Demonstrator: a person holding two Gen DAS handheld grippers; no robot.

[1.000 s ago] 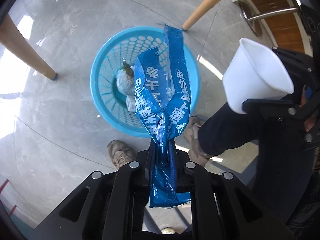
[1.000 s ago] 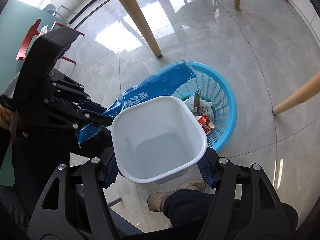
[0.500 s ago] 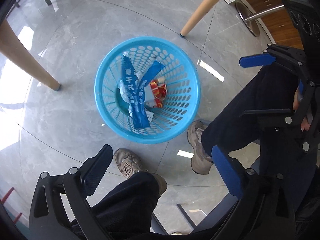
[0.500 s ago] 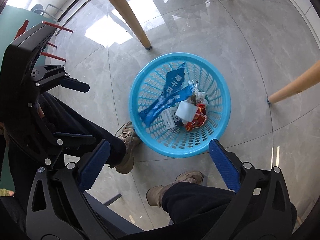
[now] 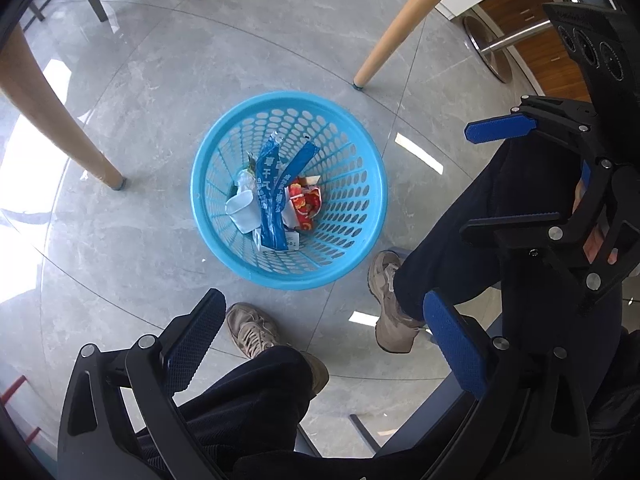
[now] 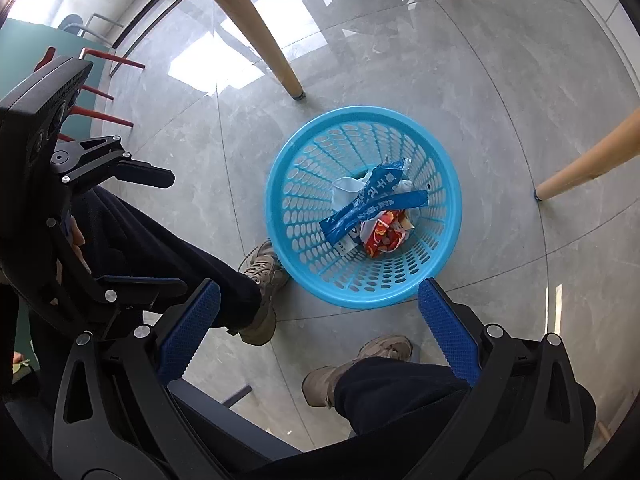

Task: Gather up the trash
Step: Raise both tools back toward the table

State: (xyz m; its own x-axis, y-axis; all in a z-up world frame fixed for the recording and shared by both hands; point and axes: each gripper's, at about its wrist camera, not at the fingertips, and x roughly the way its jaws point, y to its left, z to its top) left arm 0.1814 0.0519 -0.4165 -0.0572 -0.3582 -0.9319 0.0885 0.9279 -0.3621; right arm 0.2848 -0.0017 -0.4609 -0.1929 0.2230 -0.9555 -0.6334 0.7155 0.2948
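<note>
A round blue plastic basket (image 5: pixel 288 98) stands on the grey tiled floor below both grippers. Inside it lie a long blue snack wrapper (image 5: pixel 270 196), a white paper cup (image 5: pixel 242 210) on its side and a red wrapper (image 5: pixel 306 204). My left gripper (image 5: pixel 322 300) hangs high above the basket's near edge, open and empty. My right gripper (image 5: pixel 492 176) shows at the right, also open with nothing in it. In the right wrist view the basket (image 6: pixel 360 111), blue wrapper (image 6: pixel 372 200), cup (image 6: pixel 344 192) and red wrapper (image 6: pixel 384 232) appear beyond my open right gripper (image 6: pixel 320 288). The left gripper (image 6: pixel 160 228) is at the left.
A person's dark trouser legs and tan shoes (image 5: pixel 252 332) (image 5: pixel 386 300) stand right beside the basket. Wooden table legs (image 5: pixel 52 108) (image 5: pixel 400 28) rise on either side of it. A metal stool base (image 5: pixel 488 48) is at far right, and a red chair frame (image 6: pixel 100 92) at far left.
Both grippers opened. The blue wrapper left the left gripper and the white cup left the right one; both now lie in the basket. The left gripper rose a little.
</note>
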